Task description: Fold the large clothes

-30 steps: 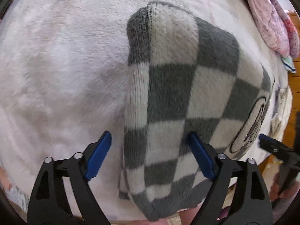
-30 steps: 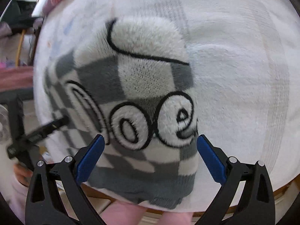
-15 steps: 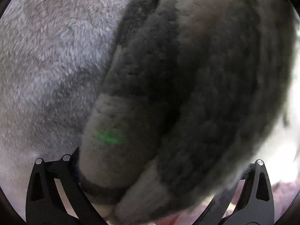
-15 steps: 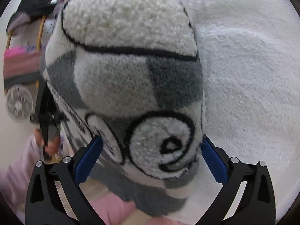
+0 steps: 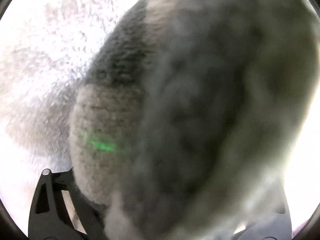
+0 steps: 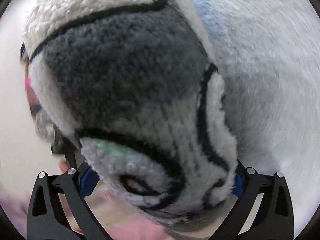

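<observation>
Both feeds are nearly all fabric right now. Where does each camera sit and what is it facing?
Left wrist: on the left gripper, jaws closing, facing down into the blurred checked sweater; one black finger shows.
Right wrist: on the right gripper, facing the sweater's lettered hem; both fingers show.
Shared: the sweater on the white fleece blanket.

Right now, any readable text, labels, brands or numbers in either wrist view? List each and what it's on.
None fully readable.
Sweater, right wrist view: fluffy white, black-outlined lettering, too close and cropped; only pieces of letters show, with one closed loop near the hem that could be part of an "e" or "o". No word can be made out.
Left wrist view: sweater fills a blurred frame; no text.
Blanket: no text.
</observation>
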`<state>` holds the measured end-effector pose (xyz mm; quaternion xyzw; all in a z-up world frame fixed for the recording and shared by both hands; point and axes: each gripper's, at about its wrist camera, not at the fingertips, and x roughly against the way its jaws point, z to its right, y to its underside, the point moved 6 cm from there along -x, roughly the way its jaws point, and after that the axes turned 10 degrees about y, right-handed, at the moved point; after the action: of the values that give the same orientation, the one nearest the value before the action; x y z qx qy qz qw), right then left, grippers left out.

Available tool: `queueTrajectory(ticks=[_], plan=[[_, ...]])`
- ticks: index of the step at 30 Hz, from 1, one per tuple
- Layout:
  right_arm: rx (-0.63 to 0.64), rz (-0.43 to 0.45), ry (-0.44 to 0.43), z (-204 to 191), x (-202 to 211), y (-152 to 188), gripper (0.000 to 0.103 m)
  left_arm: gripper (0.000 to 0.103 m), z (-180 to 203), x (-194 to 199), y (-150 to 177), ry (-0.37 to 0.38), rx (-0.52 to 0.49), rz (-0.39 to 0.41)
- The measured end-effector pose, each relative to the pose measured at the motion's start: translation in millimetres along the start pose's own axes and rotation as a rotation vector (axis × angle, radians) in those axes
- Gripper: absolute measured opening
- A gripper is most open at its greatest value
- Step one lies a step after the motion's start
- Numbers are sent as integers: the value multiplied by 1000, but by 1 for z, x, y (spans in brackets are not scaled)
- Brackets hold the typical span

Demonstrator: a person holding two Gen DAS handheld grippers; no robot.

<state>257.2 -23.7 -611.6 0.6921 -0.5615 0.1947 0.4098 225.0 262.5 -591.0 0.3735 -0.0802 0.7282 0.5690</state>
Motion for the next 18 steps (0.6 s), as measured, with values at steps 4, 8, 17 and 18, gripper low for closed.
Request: queueTrajectory(ticks=[4, 8, 17, 18], plan=[[-113, 154, -2, -15, 26, 17, 81, 67, 13, 16, 15, 62, 49, 13], [-140, 183, -8, -28, 34, 38, 71, 61, 25, 30, 20, 46, 44, 8], [-87, 348, -18, -86, 102, 87, 66, 57, 92, 47, 75, 69, -10, 37], [-84, 360, -8, -83, 107, 91, 65, 57, 95, 45, 85, 77, -12, 38]])
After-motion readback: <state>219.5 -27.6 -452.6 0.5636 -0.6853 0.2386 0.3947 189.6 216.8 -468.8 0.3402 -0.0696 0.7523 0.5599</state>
